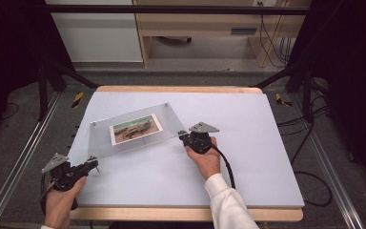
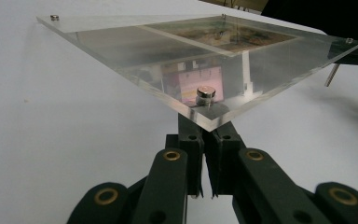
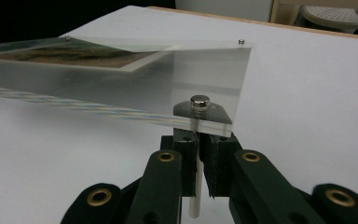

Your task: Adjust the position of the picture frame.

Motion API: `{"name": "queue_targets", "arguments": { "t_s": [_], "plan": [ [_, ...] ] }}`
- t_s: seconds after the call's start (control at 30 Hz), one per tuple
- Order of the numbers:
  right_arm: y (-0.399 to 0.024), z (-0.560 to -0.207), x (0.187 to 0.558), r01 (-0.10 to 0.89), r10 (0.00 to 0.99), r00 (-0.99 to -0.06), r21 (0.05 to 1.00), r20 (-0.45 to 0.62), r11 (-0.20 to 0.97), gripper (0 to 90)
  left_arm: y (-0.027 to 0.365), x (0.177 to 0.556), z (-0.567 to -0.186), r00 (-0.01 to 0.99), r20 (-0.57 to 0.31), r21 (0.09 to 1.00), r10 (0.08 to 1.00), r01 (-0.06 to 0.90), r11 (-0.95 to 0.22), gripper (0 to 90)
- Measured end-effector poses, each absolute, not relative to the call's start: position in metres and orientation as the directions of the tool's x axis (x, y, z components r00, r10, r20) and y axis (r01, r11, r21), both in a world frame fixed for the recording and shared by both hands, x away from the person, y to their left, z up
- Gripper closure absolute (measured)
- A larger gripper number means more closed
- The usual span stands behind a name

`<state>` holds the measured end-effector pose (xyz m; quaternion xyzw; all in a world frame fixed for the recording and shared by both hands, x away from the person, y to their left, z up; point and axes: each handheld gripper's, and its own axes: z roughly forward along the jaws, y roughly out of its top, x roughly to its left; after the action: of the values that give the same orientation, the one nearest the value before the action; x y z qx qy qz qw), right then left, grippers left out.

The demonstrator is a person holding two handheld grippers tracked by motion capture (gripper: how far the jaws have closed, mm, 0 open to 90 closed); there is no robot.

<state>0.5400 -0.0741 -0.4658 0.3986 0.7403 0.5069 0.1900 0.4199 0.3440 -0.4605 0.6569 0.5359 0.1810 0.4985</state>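
Both grippers grasp leg pins under opposite corners of the frame: left gripper and right gripper are clenched. To do this well, lift both together and keep the frame level.

Open tabletop, one raised obstacle

I see bare tabletop from 3 to 6 o'clock; the acrylic frame blocks 10 o'clock.

Layout in the high view. The table fills the centre of the frame. An acrylic frame sits left of centre, above the tabletop, with a photograph inside its middle. The left gripper is at the frame's lower-left corner, the right gripper at its right corner. A cabinet stands behind the table, at upper centre.
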Motion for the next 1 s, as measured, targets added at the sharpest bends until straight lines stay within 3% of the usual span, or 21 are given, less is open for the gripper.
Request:
{"name": "queue_targets", "arguments": {
  "t_s": [1.0],
  "plan": [
    [-0.0679, -0.4641, 0.5484, 0.459, 0.787, -0.584, 0.881, 0.197, 0.120, 84.3, 0.3391, 0.4274, -0.4637, 0.361, -0.246, 0.861, 0.899, 0.507, 0.032, 81.2]
  ]
}}
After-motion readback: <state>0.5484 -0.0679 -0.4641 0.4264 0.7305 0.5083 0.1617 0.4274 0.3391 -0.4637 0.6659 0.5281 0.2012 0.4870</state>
